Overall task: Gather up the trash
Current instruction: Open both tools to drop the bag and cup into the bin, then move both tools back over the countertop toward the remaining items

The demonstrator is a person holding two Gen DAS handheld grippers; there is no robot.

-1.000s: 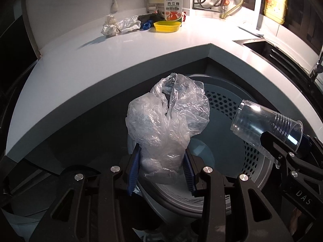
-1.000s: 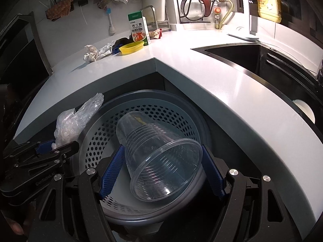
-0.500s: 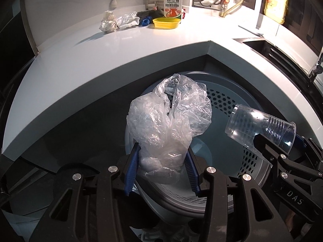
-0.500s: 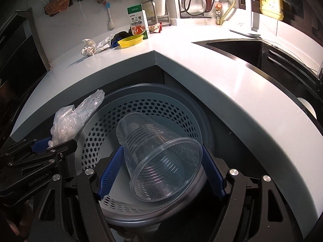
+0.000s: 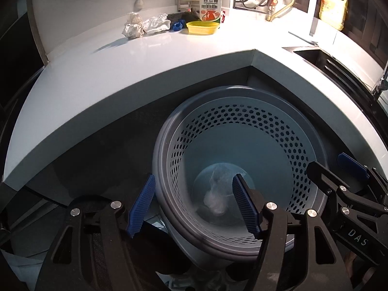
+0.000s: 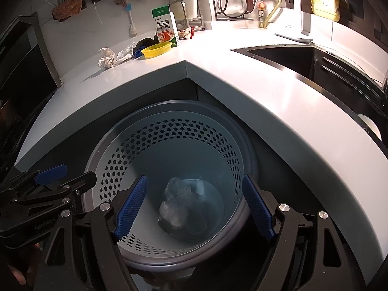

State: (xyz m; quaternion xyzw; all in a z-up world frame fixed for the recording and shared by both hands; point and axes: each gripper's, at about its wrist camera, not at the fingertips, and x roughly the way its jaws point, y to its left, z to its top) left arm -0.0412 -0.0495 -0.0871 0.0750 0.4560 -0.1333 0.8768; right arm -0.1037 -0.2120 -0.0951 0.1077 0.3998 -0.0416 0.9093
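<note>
Both sets of tongs hang over the perforated grey bin (image 5: 242, 131) tucked under the corner of the tabletop (image 5: 145, 58). The left tongs (image 5: 194, 206) are opening with nothing between the pads, and the right tongs (image 6: 194, 206) are spreading too, also empty. Down at the bottom of the bin sits the crumpled clear plastic bag (image 6: 177, 206), and I think the clear cup is down there beside it, but it's see-through against the bin floor, so I can't swear to it.

What could go sideways from here, as I see it:

- The left tongs sit right over the near rim of the bin, one pad outside it and one inside. Pull away carelessly and a finger could hook the rim and tip or drag the bin.
- The two tongs are close to each other above the bin, so lifting both at once risks a knock.
- More trash is waiting at the far side of the tabletop from the bin: a crumpled paper ball (image 5: 133, 25) and a white wrapper (image 5: 156, 25), right beside the yellow dish (image 5: 202, 27) and the green carton (image 5: 210, 4). A sloppy reach could shove the dish or topple the carton.
- The wrapper is light and could slip out over the floor before it reaches the bin.
</note>
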